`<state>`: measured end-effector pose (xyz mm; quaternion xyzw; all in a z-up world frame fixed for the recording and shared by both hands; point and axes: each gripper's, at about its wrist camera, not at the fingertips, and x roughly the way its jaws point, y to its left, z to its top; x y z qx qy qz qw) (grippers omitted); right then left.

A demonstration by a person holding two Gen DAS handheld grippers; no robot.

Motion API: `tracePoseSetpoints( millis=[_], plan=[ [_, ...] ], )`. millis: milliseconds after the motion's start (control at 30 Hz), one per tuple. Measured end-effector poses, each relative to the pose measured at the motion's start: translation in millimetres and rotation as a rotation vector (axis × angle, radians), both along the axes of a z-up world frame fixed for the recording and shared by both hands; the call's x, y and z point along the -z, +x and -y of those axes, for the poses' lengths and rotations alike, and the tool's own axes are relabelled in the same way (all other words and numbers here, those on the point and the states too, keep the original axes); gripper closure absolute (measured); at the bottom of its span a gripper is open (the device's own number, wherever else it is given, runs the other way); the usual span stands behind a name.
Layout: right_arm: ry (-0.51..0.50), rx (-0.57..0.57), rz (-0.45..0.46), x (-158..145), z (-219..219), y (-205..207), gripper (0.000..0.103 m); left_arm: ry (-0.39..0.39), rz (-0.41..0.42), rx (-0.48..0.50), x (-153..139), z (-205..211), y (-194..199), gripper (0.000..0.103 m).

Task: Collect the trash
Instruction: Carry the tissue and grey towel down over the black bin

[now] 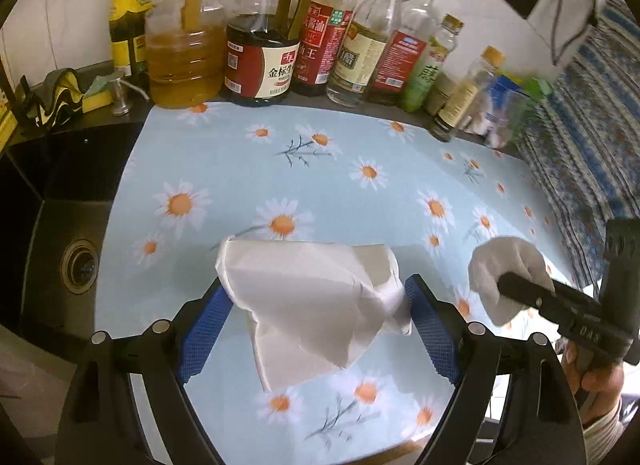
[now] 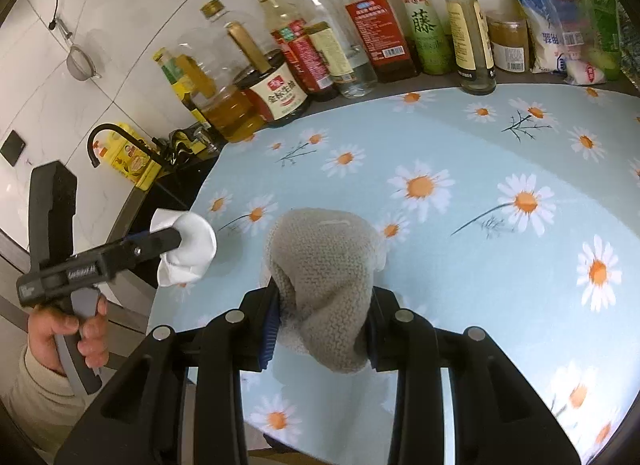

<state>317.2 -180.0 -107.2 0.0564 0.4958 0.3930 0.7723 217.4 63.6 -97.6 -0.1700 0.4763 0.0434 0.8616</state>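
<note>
**A:** Left wrist view: the left gripper (image 1: 316, 305) is pinching a crumpled white tissue (image 1: 308, 305) between its blue pads, holding it up over the daisy tablecloth (image 1: 224, 169). The sink (image 1: 76, 261) sits just left of the cloth. No bin visible anywhere though.

**B:** Yeah, and the right gripper (image 2: 322, 305) is clamped on a grey wad (image 2: 324, 281), looks like a textured paper towel or a knitted cloth, can't tell which. It's also lifted above the cloth, nearer the front edge than the row of sauce bottles (image 2: 320, 49) along the wall.

**A:** So both pieces of trash are in hand. Probably the carry-off step now?

**B:** That's my read. Best way: keep both squeezes firm, since the tissue hangs loose below the pads and could slip. Lift clear of the cloth first, and swing away from the bottles so nothing gets knocked.

**A:** And keep the two grippers apart so the wads don't snag each other.
</note>
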Motion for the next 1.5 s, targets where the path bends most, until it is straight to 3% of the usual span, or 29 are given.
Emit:
tracePoseSetpoints(
  millis=[733, 1100, 1500],
  plan=[
    [-0.044, 0.061, 0.029, -17.3, -29.4, -171.4, 0.068, -0.062, 0.075, 0.105, 5.0, -12.9, -169.9, 0.019],
    [-0.101, 0.048, -0.045, 10.3, -38.9, -235.5, 0.068, -0.128, 0.009, 0.123, 42.1, -14.2, -221.8, 0.019],
    [-0.156, 0.019, -0.141, 52.9, -48.6, -256.4, 0.068, -0.195, -0.124, 0.111, 96.3, -9.1, -240.1, 0.019]
  ],
)
